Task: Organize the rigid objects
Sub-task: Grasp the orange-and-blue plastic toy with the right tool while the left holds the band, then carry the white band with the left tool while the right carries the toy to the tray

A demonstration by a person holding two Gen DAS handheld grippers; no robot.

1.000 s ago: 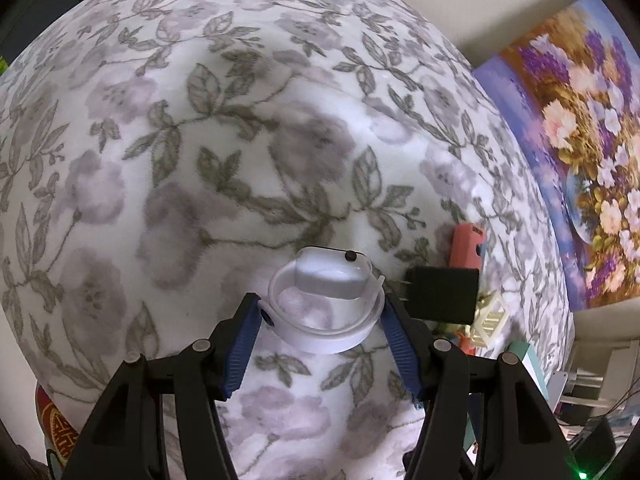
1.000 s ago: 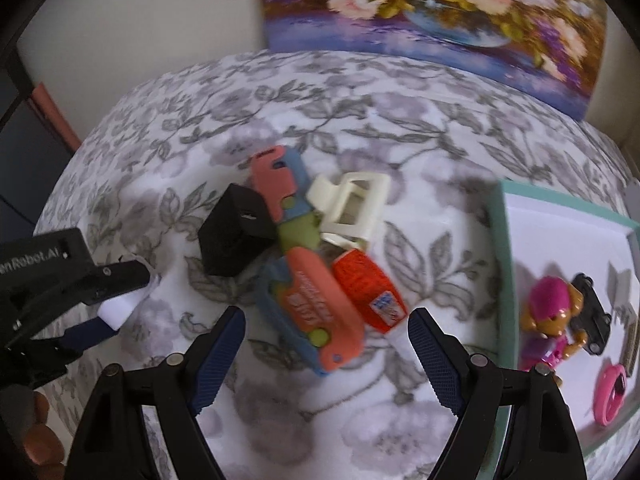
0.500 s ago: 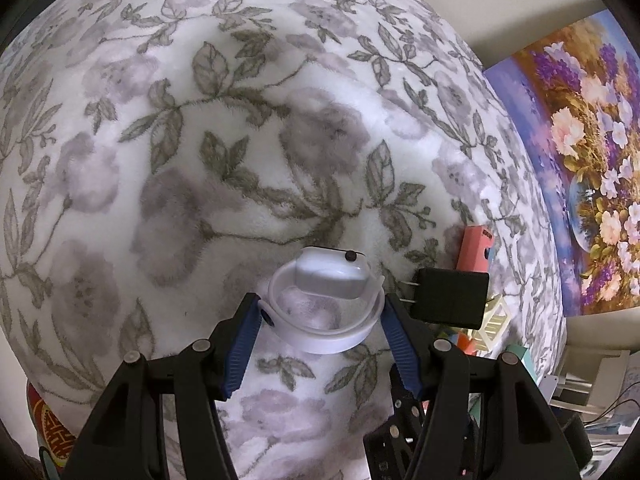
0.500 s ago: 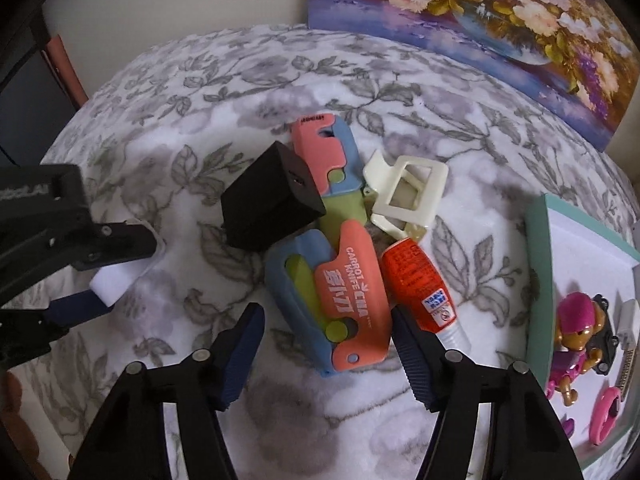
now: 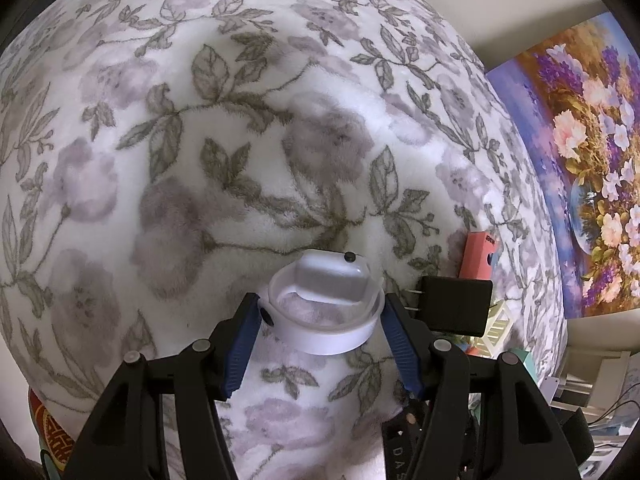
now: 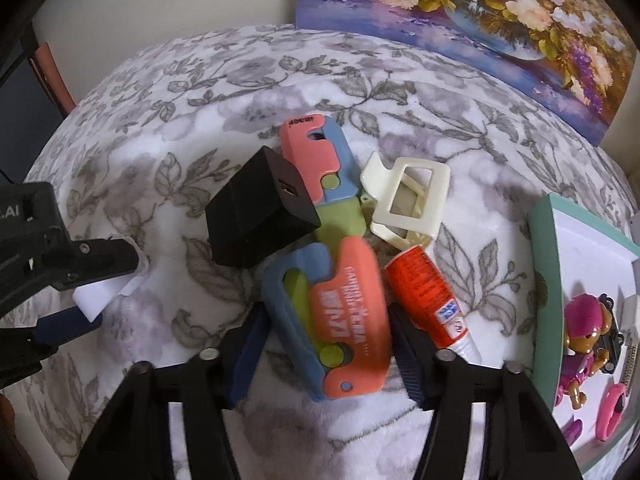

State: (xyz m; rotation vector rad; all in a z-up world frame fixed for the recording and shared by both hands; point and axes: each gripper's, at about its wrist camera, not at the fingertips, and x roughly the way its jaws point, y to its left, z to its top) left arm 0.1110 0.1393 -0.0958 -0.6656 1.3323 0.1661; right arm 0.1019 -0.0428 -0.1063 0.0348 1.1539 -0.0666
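My left gripper [image 5: 320,304] is shut on a white round flip cap [image 5: 328,334], its blue pads pressing on both sides just above the floral blanket [image 5: 240,140]. The cap [image 6: 100,296] also shows at the left edge of the right wrist view. My right gripper [image 6: 330,316] points down over a pile, and its jaws are closing on an orange and blue carrot-knife toy [image 6: 352,280]. The pads touch the toy's two long sides. A black charger [image 6: 260,216], a second orange and blue toy [image 6: 316,160], a cream claw clip [image 6: 404,204] and a red glue tube [image 6: 428,296] crowd around it.
A teal-rimmed tray [image 6: 540,240] at the right holds a pink toy figure [image 6: 584,328] and small pink pieces. A flower painting [image 6: 480,8] leans on the wall behind. The black charger [image 5: 456,304] lies just right of my left gripper.
My right gripper came closer over the pile and its jaws narrowed from wide apart to the sides of the carrot-knife toy. The left gripper kept still with the white cap.
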